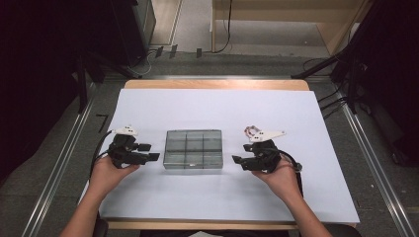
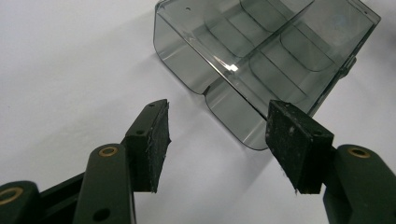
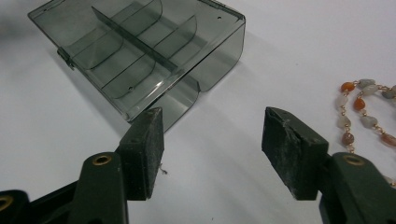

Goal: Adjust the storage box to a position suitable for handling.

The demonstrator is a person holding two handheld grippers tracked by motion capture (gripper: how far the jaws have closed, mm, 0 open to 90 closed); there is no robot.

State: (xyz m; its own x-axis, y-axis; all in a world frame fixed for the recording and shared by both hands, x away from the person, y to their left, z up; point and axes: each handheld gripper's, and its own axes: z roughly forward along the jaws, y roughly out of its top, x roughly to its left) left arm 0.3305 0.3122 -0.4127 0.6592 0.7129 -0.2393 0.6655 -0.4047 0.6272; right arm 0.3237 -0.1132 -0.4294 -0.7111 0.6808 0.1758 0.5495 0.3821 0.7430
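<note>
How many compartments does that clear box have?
6, in a grid in the box: a far row of three and a near row of three in the high view. All look empty; the bracelet lies outside, on the table.

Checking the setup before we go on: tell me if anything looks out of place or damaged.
Little stands out. The box sits square and empty between the grippers. The bead chain lies loose on the sheet beside the right gripper, outside the box. The pads look scuffed and linty.

At three o'clock in your right gripper view, the bead bracelet [image 3: 362, 114] runs off the edge; your box [image 2: 261, 56] is clipped at twelve o'clock.
</note>
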